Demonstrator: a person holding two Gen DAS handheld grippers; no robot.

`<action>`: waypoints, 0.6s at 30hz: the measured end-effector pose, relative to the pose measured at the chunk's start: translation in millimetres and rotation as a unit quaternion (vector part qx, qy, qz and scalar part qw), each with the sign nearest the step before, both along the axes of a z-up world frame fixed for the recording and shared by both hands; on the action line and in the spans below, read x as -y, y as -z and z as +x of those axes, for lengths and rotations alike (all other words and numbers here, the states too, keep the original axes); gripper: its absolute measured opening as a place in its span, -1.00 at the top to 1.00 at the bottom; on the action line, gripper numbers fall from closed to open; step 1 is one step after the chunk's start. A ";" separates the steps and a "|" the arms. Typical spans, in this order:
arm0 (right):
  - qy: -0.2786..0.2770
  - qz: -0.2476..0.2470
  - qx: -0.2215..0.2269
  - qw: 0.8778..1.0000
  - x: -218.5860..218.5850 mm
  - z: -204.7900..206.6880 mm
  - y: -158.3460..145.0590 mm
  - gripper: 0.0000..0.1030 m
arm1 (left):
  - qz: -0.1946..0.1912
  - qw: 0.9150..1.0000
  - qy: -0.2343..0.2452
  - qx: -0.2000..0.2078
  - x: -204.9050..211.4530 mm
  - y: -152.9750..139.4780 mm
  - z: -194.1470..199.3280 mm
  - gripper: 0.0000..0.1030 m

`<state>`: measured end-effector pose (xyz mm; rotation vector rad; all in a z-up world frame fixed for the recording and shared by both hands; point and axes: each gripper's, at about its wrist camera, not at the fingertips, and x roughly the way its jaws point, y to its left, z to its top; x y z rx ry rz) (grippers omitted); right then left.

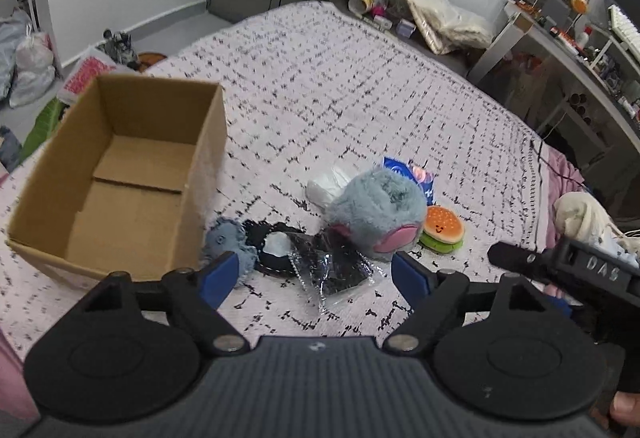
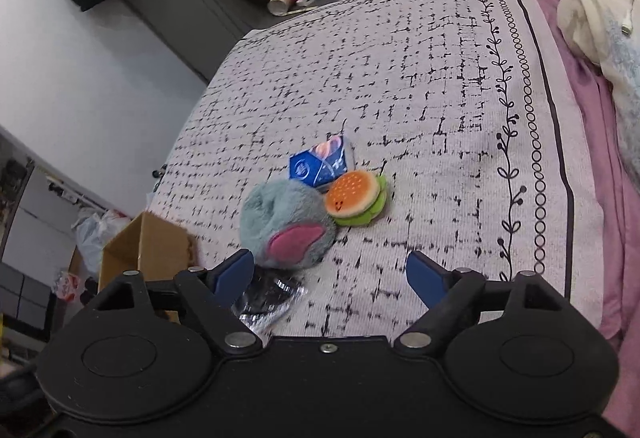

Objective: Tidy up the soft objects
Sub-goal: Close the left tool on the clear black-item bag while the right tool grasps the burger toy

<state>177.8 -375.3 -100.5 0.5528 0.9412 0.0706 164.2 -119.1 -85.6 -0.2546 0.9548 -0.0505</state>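
Observation:
An empty cardboard box (image 1: pixel 120 174) stands on the patterned bedspread (image 1: pixel 340 86) at the left. Beside it lie a blue-grey plush with pink ears (image 1: pixel 378 214), a burger plush (image 1: pixel 442 228), a blue tissue packet (image 1: pixel 408 172), a small blue fuzzy item (image 1: pixel 228 238) and a black item in clear wrap (image 1: pixel 336 266). My left gripper (image 1: pixel 316 272) is open, just short of the wrapped item. My right gripper (image 2: pixel 332 274) is open, near the plush (image 2: pixel 286 226) and burger (image 2: pixel 356 198). The box (image 2: pixel 144 250) shows at its left.
A desk with clutter (image 1: pixel 568 38) stands at the right of the bed. Bags (image 1: pixel 28 62) and floor clutter (image 1: pixel 384 6) lie beyond the bed's edges. A pink sheet and a cream bundle (image 2: pixel 600 18) lie at the bed's right side.

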 end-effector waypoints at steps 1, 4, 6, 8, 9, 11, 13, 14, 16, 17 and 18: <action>0.005 0.003 0.000 1.000 1.0 3.9 2.7 -0.60 | 0.001 1.000 -0.002 -0.003 1.7 4.9 3.5 -0.61; 0.016 0.022 0.004 1.000 5.9 15.4 12.0 -0.48 | 0.000 1.000 -0.009 -0.014 6.0 17.3 13.6 -0.61; 0.019 0.031 0.009 0.999 6.8 21.5 17.6 -0.47 | -0.001 1.000 -0.010 -0.019 10.1 24.6 20.1 -0.61; 0.019 0.033 0.012 0.999 6.6 28.1 21.9 -0.47 | -0.001 1.000 -0.014 -0.026 13.8 32.8 26.4 -0.61; 0.021 0.033 0.012 0.999 6.9 31.1 23.7 -0.47 | -0.003 0.999 -0.016 -0.030 14.5 36.6 29.0 -0.61; 0.028 0.041 0.012 0.999 9.9 37.3 28.3 -0.47 | -0.005 0.999 -0.019 -0.036 17.9 45.1 34.5 -0.60; 0.043 0.040 0.009 0.998 13.1 44.1 33.0 -0.47 | -0.004 0.999 -0.022 -0.041 21.5 52.8 39.2 -0.60; 0.049 0.039 0.007 0.998 14.5 46.4 34.7 -0.47 | -0.009 0.999 -0.020 -0.043 23.8 56.9 40.8 -0.60; 0.062 0.044 0.002 0.997 18.7 51.8 39.8 -0.47 | -0.013 0.999 -0.018 -0.046 27.4 63.0 43.9 -0.56; 0.067 0.049 0.000 0.997 20.7 54.4 43.3 -0.45 | -0.015 0.999 -0.019 -0.048 28.8 65.8 45.1 -0.49; 0.070 0.055 -0.001 0.996 22.3 56.1 46.5 -0.45 | -0.018 0.998 -0.020 -0.053 29.4 69.3 46.9 -0.40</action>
